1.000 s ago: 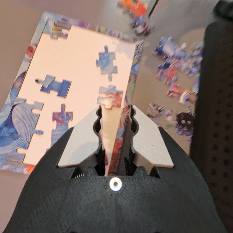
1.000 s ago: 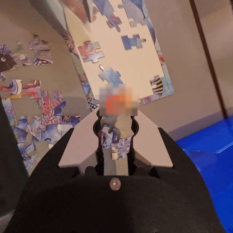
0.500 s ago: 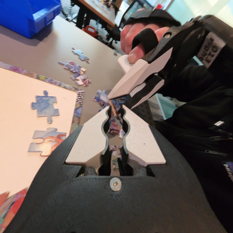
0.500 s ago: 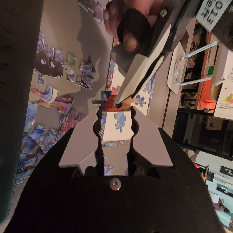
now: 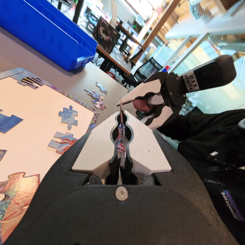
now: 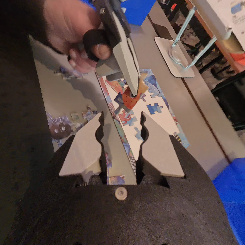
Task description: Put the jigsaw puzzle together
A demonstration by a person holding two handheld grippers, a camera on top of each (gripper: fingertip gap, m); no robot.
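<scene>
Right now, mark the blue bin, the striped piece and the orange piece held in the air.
blue bin [image 5: 46,35], left wrist view, its long side wall.
striped piece [image 5: 32,81], left wrist view, middle of its stripes.
orange piece [image 6: 128,102], right wrist view, its dotted face.

Left gripper [image 5: 120,112], seen from its own wrist view, with jaws drawn nearly together at the tips on a thin piece held edge-on. Right gripper [image 6: 122,114], seen from its own wrist view, with jaws spread wide and nothing between them. The right gripper is raised to the far right of the left one. A hand [image 6: 74,38] grips the left gripper from above.
</scene>
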